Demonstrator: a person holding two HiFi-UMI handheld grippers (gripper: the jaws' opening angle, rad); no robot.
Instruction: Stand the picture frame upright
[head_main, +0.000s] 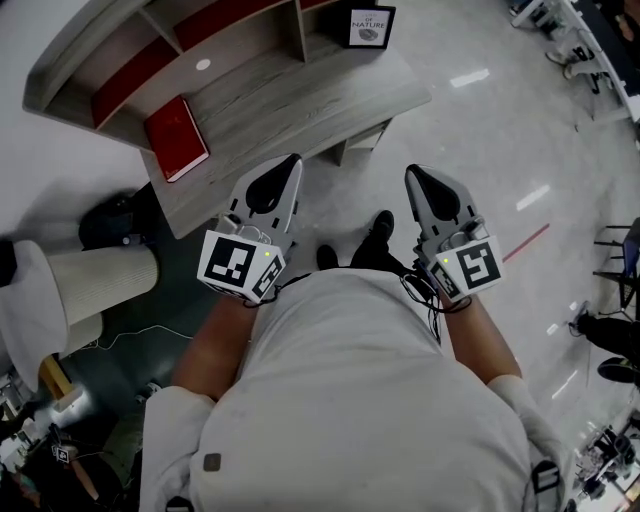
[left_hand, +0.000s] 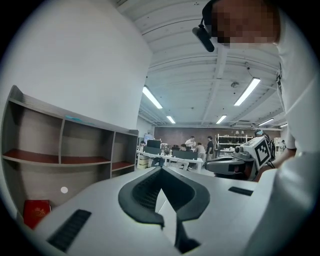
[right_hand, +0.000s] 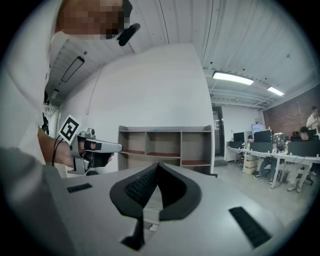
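Wooden desk (head_main: 300, 100), red book (head_main: 177, 137) on it, picture frame (head_main: 371, 26) at back

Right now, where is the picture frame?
Head view, top edge: the picture frame sits on the right end of the desk beside the shelves, well right of the red book.

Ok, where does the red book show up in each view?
Head view: red book lies on the desk, upper left.
Left gripper view: bottom left corner, below the shelf unit.
Right gripper view: not in it.
Shared landmark: the shelf unit, visible in all three.
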